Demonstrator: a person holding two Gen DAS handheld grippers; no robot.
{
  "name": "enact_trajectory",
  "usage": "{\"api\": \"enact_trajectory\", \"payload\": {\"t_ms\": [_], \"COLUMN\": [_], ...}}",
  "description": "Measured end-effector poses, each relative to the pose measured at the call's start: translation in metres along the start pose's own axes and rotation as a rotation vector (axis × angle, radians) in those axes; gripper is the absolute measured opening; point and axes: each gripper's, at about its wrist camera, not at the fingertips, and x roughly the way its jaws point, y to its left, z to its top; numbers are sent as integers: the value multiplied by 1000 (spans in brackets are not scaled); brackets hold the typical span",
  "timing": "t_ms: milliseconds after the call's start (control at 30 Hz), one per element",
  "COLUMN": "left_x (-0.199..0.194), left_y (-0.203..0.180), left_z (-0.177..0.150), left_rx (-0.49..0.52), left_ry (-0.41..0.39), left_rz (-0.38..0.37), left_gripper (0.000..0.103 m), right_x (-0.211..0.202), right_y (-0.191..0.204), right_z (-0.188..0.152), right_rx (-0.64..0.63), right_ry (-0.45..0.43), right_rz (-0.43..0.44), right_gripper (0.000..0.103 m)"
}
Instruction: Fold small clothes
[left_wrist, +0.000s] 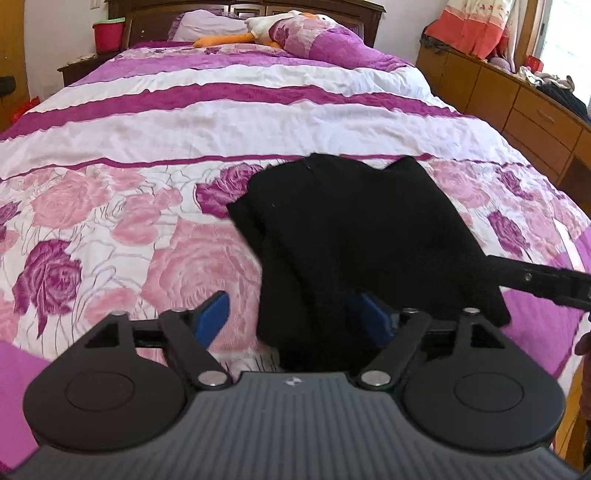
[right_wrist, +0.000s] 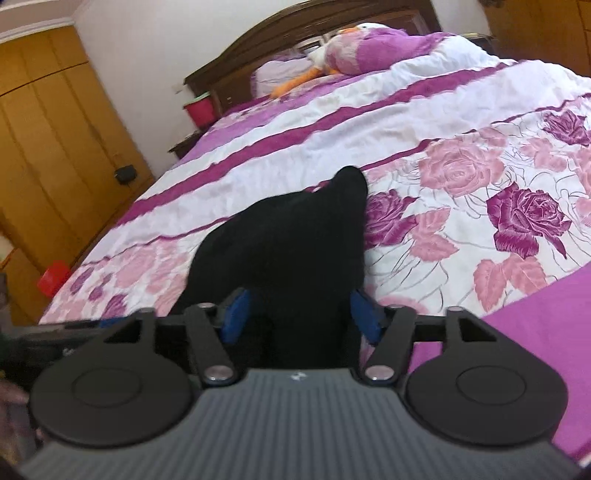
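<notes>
Lying near bed edge, black garment (left_wrist: 354, 229), left gripper (left_wrist: 295, 314), right gripper (right_wrist: 299, 314) both spread, unclamped, open bedspread (left_wrist: 221, 118) beyond

A black knit garment (left_wrist: 354, 236) lies folded on the floral bedspread (left_wrist: 147, 229), its near edge draped between the blue pads (left_wrist: 214, 314) of the left gripper (left_wrist: 295, 317), whose jaws stand wide and do not press it. The right gripper (left_wrist: 546, 284) reaches in at the garment's right edge. Beyond the garment, a plush duck (left_wrist: 266, 26) rests by the headboard (left_wrist: 243, 9).
</notes>
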Motion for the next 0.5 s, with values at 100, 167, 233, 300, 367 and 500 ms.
{"api": "enact_trajectory", "payload": {"t_ms": [100, 167, 233, 300, 367, 500], "left_x": [-4, -3, 1, 8, 16, 27], "left_y": [-5, -8, -9, -12, -12, -16], "left_z": [-14, -24, -33, -41, -46, -54], "left_rx": [2, -3, -6, -7, -17, -2], "left_ry": [26, 34, 43, 59, 88, 113], "left_rz": [15, 34, 46, 61, 84, 121], "left_gripper": [92, 93, 93, 93, 93, 96], "right_x": [-11, -14, -15, -15, -11, -3], "right_y": [7, 9, 9, 10, 12, 6], "right_z": [-12, -22, -32, -41, -50, -64], "right_rx": [-38, -55, -63, -90, -121, -121], "right_ry": [15, 36, 55, 61, 71, 97], "right_rz": [-24, -56, -87, -115, -162, -213], "right_gripper": [72, 72, 72, 72, 72, 72]}}
